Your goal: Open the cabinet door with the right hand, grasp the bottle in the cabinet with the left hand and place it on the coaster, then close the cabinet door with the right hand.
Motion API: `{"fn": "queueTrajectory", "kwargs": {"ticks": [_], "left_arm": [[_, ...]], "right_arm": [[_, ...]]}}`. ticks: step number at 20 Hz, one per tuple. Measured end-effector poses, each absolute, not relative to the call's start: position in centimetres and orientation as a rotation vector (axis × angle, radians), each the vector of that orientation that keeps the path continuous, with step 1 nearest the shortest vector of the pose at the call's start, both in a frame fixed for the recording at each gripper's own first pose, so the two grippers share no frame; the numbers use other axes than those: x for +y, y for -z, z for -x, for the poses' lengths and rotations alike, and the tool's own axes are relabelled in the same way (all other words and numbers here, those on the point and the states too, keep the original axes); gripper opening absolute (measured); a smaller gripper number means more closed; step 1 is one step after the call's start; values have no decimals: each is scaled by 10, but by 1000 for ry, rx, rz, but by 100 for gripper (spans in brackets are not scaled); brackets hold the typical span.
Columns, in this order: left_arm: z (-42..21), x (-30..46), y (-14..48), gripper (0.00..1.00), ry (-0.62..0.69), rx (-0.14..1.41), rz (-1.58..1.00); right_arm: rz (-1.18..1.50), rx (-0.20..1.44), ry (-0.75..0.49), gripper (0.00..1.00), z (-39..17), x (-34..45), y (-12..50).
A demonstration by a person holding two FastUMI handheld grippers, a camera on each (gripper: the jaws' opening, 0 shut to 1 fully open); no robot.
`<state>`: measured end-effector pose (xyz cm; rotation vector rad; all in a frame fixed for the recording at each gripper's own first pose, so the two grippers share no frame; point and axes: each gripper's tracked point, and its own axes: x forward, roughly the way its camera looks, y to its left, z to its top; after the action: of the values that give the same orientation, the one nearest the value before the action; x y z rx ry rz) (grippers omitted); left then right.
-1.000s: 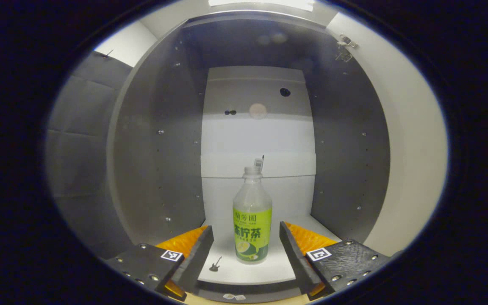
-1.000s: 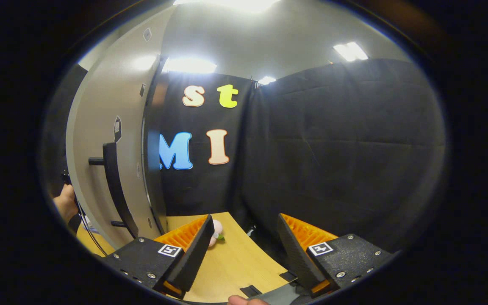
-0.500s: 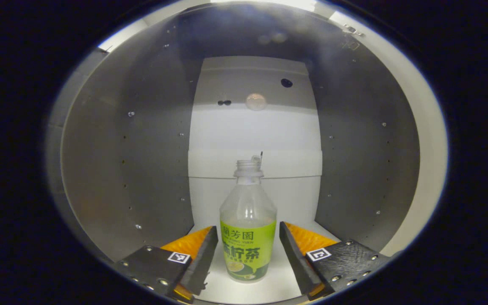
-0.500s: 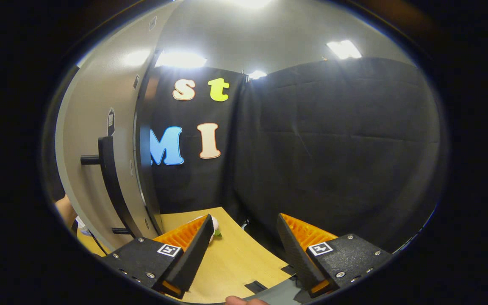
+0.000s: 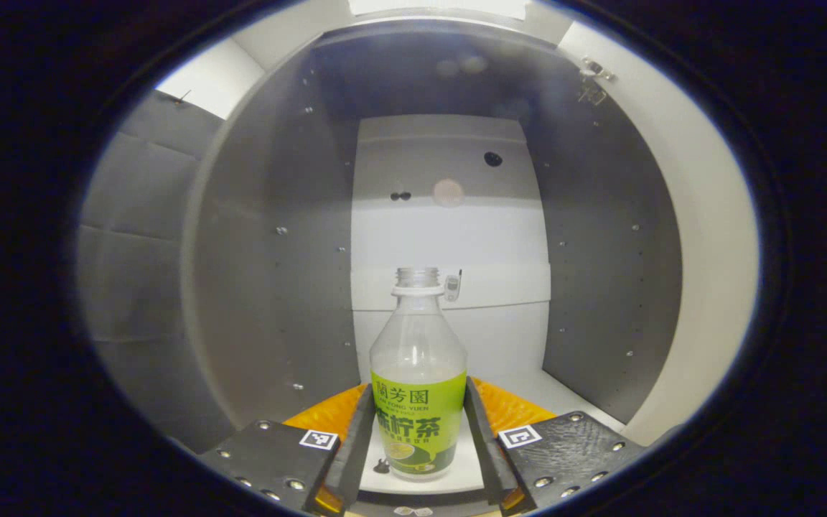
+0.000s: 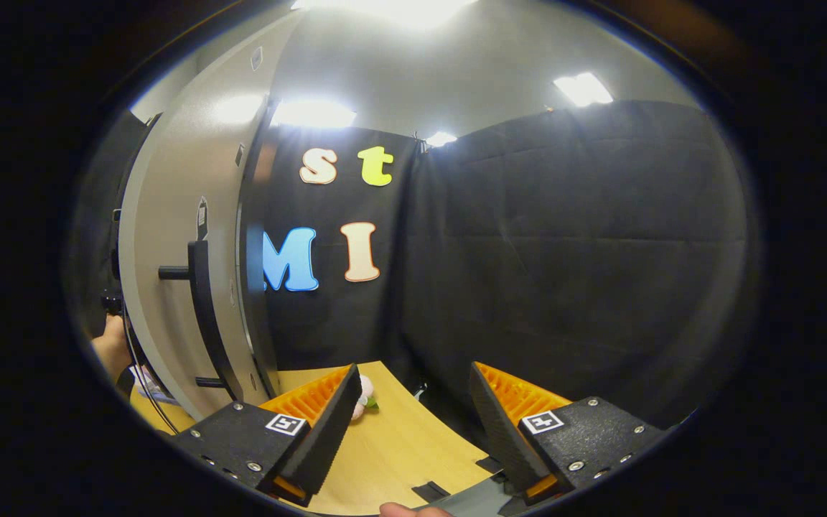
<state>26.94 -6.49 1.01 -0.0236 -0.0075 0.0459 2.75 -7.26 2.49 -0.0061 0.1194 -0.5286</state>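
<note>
left gripper (image 5: pixel 418 449): clamped on clear plastic green-labelled bottle (image 5: pixel 418 388) inside grey cabinet (image 5: pixel 270 251) | right gripper (image 6: pixel 410 424): wide, empty, beside open grey cabinet door (image 6: pixel 169 287)

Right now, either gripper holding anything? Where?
Left gripper clamps the bottle at its green-labelled lower body, a finger on each side. Right gripper is open, holding nothing.

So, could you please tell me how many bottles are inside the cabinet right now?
1. A single bottle stands upright on the cabinet floor, between the left gripper fingers, which press its labelled sides. None shows elsewhere in the cabinet.
</note>
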Motion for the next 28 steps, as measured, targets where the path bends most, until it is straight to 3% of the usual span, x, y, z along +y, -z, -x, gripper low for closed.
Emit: {"fn": "queueTrajectory", "kwargs": {"ticks": [15, 21, 28], "left_arm": [[-150, -35, -39, 70, -262, -60, -15], [-91, -23, -17, 70, -320, -67, -34], [-72, -21, 39, 67, -304, -48, -72]], "right_arm": [[-79, 166, 217, 93, -16, -92, 9], [-146, 178, 201, 93, -30, -93, 42], [-166, 219, 267, 93, -82, -89, 104]]}}
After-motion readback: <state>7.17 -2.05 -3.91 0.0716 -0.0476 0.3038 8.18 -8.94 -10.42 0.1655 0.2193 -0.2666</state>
